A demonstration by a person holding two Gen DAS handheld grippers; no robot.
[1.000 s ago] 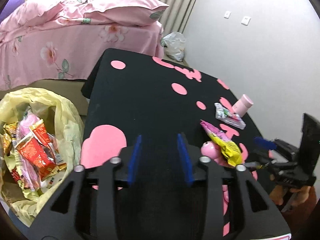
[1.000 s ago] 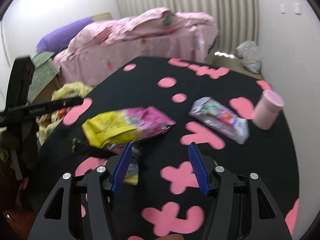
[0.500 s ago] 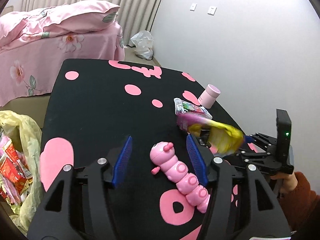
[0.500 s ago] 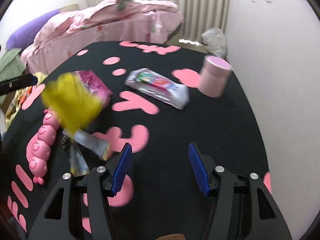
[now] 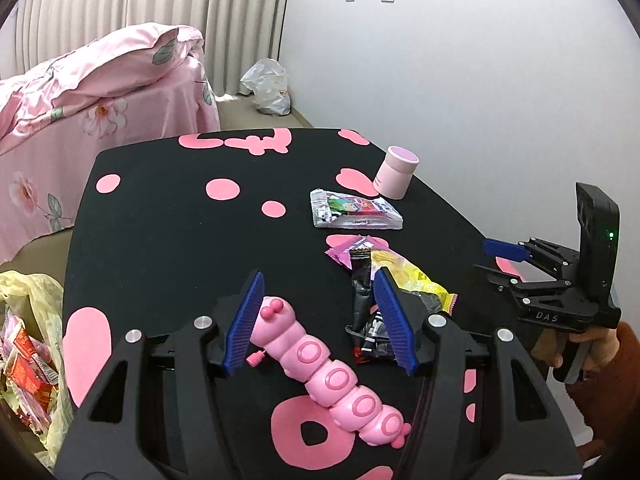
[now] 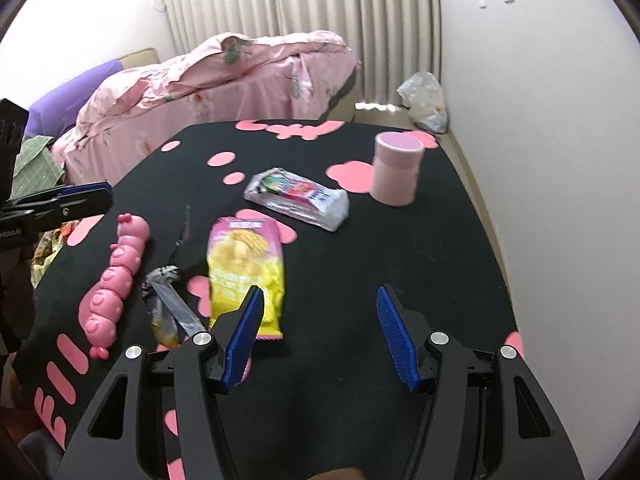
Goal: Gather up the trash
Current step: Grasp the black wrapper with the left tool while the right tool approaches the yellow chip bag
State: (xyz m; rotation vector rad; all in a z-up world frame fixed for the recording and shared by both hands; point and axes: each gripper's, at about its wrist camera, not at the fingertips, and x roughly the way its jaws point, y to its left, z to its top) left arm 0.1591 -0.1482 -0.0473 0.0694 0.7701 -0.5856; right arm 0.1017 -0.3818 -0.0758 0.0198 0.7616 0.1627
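A yellow and pink chip bag lies flat on the black table, just ahead of my right gripper, which is open and empty. A crumpled dark wrapper lies left of the bag. A silver snack packet lies farther back. My left gripper is open and empty above a pink caterpillar toy; the chip bag and dark wrapper sit by its right finger. The yellow trash bag hangs at the table's left edge.
A pink cup stands upside down at the back right of the table. A bed with pink bedding stands behind the table. A white plastic bag lies on the floor by the wall. The right gripper shows in the left wrist view.
The chip bag, which was lifted and blurred half a second ago, now lies flat on the table. My left gripper has swung right from the trash bag to over the toy.
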